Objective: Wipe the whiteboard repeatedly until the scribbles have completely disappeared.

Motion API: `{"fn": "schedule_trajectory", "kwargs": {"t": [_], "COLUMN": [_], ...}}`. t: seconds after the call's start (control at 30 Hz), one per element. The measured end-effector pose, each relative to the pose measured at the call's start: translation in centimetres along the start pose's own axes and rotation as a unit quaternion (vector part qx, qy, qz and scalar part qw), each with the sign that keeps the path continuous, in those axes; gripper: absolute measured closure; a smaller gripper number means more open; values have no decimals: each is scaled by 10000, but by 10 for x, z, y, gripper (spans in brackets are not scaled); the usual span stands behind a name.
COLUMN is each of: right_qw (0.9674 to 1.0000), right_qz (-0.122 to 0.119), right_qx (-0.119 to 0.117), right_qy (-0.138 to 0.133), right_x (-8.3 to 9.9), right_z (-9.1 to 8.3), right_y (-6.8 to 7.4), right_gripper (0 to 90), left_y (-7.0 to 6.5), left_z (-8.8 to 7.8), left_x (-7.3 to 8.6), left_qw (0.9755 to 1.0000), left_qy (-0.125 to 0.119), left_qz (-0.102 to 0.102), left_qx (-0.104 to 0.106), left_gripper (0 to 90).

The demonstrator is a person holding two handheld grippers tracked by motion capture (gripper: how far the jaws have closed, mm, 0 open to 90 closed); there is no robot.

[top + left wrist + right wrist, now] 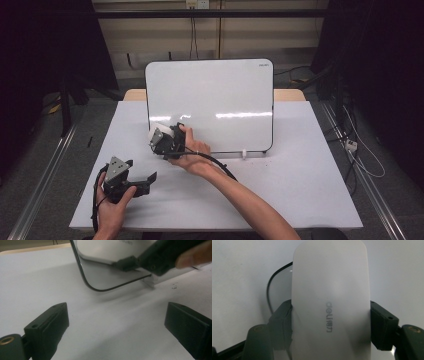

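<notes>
Gripping a white eraser (331,302) against the whiteboard (220,95), your right gripper (161,140) mostly hid it from above; your left gripper (141,181) gaped open nearby.

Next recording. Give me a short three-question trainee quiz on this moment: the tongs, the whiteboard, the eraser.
1. True or false: the left tongs grip the eraser.
2. What do the right tongs clamp? A) a marker B) the white eraser C) a cable
3. Fill in: the eraser is pressed near the whiteboard's lower ____ corner in the high view.

Key: 1 false, open and empty above the table; 2 B; 3 left.
</notes>
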State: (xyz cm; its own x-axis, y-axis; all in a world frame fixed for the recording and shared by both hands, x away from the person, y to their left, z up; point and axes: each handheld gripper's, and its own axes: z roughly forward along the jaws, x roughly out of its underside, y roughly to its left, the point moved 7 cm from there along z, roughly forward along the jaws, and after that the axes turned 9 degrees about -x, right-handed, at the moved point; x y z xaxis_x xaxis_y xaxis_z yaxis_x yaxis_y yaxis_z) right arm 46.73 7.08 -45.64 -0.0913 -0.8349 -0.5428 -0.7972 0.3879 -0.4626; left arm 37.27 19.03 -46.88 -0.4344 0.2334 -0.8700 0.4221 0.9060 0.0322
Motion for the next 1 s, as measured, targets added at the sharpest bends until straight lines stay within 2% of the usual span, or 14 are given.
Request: {"fn": "schedule_trajectory", "kwargs": {"t": [0.07, 0.13, 0.33, 0.4, 0.5, 0.7, 1.0], "right_qw": [10000, 9999, 9999, 9999, 9997, 9990, 9957], "right_qz": [-51, -125, -93, -29, 134, 281, 663], "right_qx": [-65, -8, 47, 40, 92, 211, 385], "right_qy": [10, -13, -80, -111, -184, -283, -525], "right_x": [2, 3, 3, 2, 0, -6, -11], "right_z": [1, 2, 4, 3, 1, -3, -11], "right_y": [6, 11, 9, 8, 2, -15, -43], "right_gripper": [305, 305, 305, 305, 305, 305, 306], "left_y": [0, 0, 1, 2, 1, 1, 2], "left_z": [0, 1, 0, 0, 0, -1, 0], "left_x": [0, 0, 0, 0, 0, 0, 0], "left_qw": [10000, 10000, 10000, 10000, 10000, 10000, 10000], "left_qy": [3, 13, -24, 16, -8, 20, -10], "left_qz": [-15, -6, -54, -15, -33, -14, -33], "left_qx": [-1, -8, -8, 10, 20, 46, 33], "left_gripper": [56, 56, 56, 56, 56, 56, 56]}}
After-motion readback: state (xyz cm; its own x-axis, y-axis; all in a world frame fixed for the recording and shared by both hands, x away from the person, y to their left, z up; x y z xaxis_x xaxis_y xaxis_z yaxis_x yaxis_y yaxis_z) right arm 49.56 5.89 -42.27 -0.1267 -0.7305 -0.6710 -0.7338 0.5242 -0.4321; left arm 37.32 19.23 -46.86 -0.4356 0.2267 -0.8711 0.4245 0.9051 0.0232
